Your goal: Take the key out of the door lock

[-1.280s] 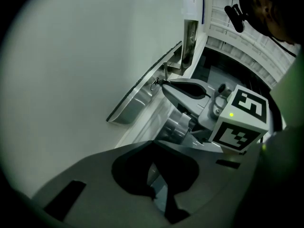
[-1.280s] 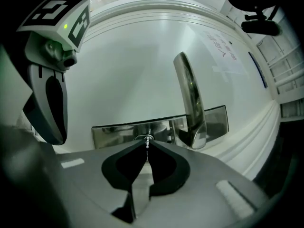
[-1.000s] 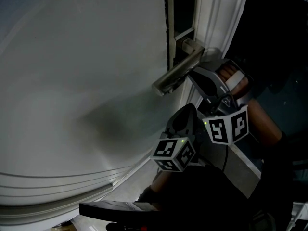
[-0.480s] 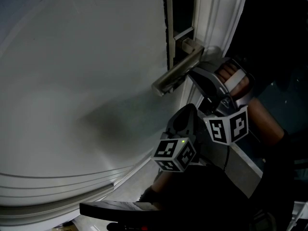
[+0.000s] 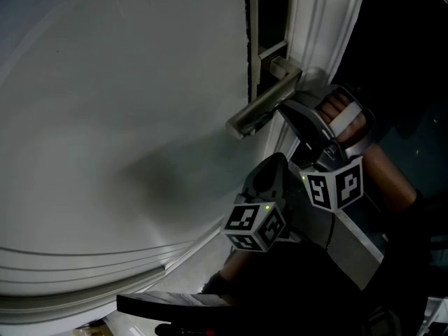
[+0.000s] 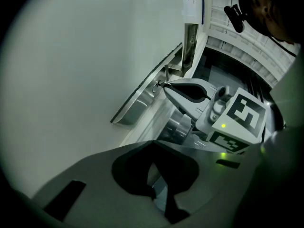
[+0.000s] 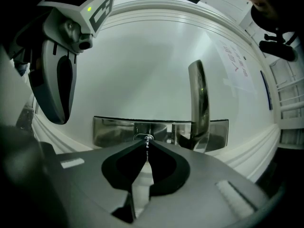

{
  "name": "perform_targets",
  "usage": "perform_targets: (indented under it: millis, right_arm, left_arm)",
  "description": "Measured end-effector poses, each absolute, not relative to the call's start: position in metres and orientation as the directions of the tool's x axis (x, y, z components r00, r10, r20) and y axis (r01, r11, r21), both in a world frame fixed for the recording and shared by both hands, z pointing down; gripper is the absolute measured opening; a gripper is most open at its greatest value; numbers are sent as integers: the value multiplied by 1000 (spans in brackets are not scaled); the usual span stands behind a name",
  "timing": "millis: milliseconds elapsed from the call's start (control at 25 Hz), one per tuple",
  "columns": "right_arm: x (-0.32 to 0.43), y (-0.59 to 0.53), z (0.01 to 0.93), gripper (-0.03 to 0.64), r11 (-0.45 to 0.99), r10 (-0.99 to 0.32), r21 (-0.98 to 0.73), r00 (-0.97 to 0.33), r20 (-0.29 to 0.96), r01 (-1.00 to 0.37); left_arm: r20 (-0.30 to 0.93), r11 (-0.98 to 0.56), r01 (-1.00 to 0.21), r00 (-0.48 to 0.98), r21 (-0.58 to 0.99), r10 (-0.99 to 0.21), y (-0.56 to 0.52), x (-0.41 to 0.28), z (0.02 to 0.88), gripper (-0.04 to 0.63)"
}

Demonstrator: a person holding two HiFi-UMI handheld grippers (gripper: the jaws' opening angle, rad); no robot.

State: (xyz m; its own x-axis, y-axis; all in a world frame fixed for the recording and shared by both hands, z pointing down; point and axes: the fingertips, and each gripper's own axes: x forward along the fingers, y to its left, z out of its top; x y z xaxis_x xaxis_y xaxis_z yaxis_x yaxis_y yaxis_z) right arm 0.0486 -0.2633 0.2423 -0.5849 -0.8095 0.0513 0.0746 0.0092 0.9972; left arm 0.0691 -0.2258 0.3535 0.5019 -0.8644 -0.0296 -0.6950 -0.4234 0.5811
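Observation:
A small metal key (image 7: 146, 138) sticks out of the lock in the steel plate (image 7: 114, 131) on the white door (image 5: 126, 117). My right gripper (image 7: 147, 145) is shut on the key, its two tips meeting right at the lock. The left gripper view shows those tips (image 6: 164, 85) touching the key (image 6: 156, 83) under the lever handle (image 6: 142, 99). In the head view the handle (image 5: 262, 110) hides the key. My left gripper (image 5: 269, 168) hangs lower, beside the right one, shut (image 6: 155, 197) with nothing in it.
The lever handle (image 7: 199, 103) stands just right of the key. The door frame mouldings (image 5: 308, 19) run past the lock plate. A person's hand (image 5: 343, 114) holds the right gripper. A paper notice (image 7: 235, 61) is stuck on the door.
Almost nothing: the head view has drifted slightly, so handle and grippers sit a few pixels further right. Both grippers keep their places, the right one at the lock.

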Motion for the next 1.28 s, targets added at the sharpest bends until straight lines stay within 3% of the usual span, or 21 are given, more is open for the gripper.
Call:
perform_targets:
  millis: [720,1280]
  right_arm:
    - [49,-263,242,11,66,-804,997,-591,72,32]
    - [49,-263,243,11,-39,-808,992,-588,39,119]
  left_arm:
    - [-31,-428,-691,508,583,-861,-226,70,354,0]
    - [-36,-424,-691,500,585,-865,-226,66,353,0]
